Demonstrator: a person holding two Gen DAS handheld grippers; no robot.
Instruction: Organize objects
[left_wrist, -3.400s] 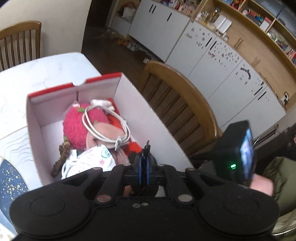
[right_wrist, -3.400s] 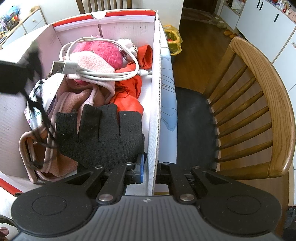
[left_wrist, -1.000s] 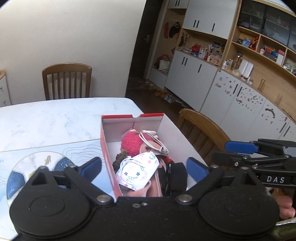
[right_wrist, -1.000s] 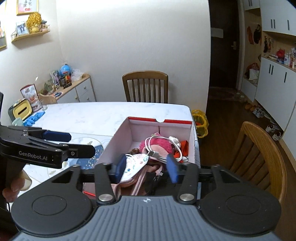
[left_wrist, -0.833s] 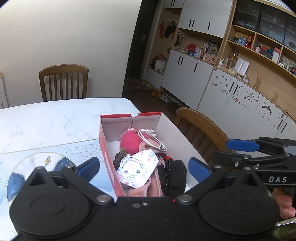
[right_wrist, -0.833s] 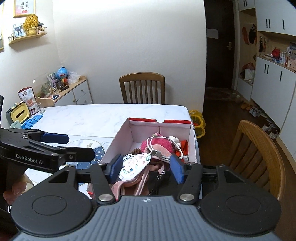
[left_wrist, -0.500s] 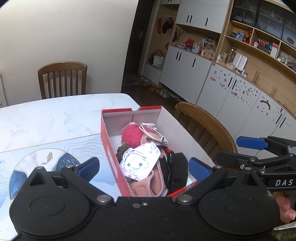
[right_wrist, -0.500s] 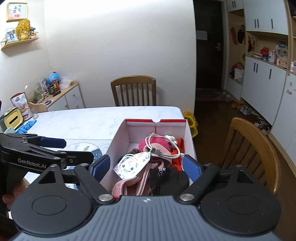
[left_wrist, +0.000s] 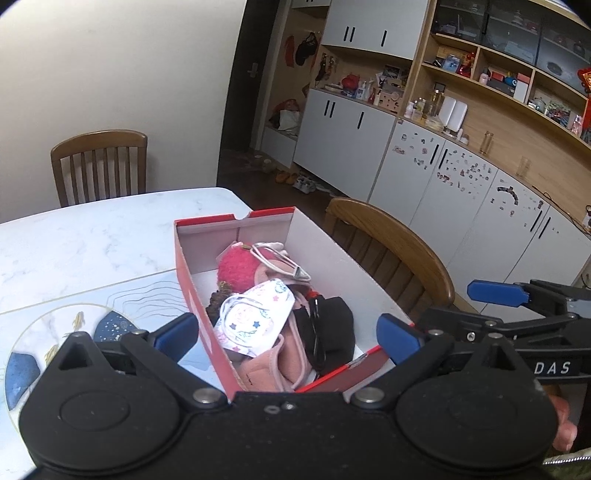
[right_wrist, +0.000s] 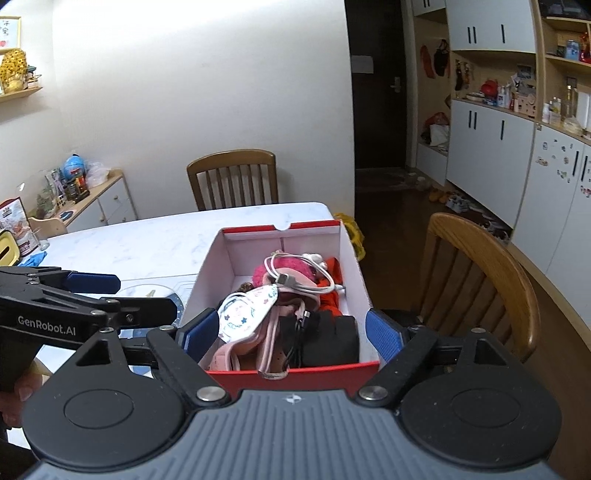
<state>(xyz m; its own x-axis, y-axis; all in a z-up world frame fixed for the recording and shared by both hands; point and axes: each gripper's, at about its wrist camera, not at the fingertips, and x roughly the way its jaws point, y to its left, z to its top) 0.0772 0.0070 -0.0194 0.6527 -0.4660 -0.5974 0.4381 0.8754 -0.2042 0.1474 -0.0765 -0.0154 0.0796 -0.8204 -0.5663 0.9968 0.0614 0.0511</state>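
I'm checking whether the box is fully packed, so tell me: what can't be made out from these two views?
- Bottom of the shoe box: both views, covered by the piled contents.
- Pink fabric: left wrist view, its near end is cut off by the gripper body.
- Black cable on the black glove: right wrist view, too small to tell its plug.
- Box's near corners: hidden behind the open right gripper and open left gripper.

one box (right_wrist: 364, 280), two chairs (right_wrist: 232, 177), one mask (right_wrist: 245, 312), one white cable (right_wrist: 295, 275).

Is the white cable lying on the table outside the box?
No, the white cable lies coiled inside the red box, on the pink plush item.
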